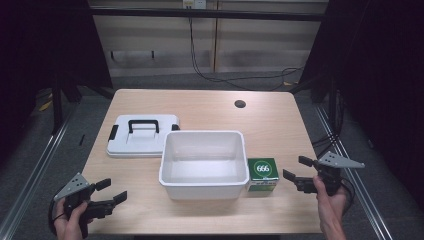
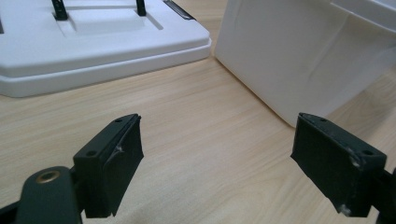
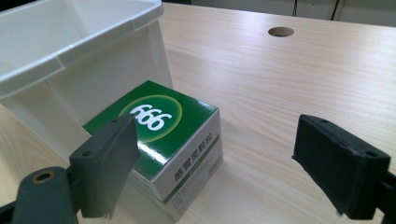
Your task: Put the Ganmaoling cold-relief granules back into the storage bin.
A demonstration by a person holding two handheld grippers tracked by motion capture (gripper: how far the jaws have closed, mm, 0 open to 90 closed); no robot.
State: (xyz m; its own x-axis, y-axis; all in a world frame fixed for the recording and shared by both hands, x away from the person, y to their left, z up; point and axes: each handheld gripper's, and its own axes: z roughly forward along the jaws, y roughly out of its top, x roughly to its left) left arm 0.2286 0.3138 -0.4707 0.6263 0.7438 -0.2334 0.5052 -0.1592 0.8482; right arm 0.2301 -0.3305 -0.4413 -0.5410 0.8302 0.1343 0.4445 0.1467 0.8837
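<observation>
A white open bin (image 1: pixel 172 176) stands mid-table, its wall (image 2: pixel 289 60) and rim (image 3: pixel 56 56) close in both gripper views. Its white lid (image 1: pixel 120 145) with a black handle lies flat to its left, also seen as the lid (image 2: pixel 93 51) in the left gripper view. A green and white box marked 666 (image 1: pixel 263 174) sits against the bin's right side; the box (image 3: pixel 163 135) is just ahead of my right gripper (image 3: pixel 210 163). My right gripper (image 1: pixel 295 170) is open, a short way right of the box. My left gripper (image 1: pixel 111 191) is open over bare wood near the front left edge, as the left gripper (image 2: pixel 215 158) view confirms.
A round cable hole (image 1: pixel 240 104) lies at the back right of the wooden table (image 1: pixel 210 107). Cables (image 1: pixel 235 77) trail on the floor behind. Metal rails (image 1: pixel 350 165) run along both sides of the table.
</observation>
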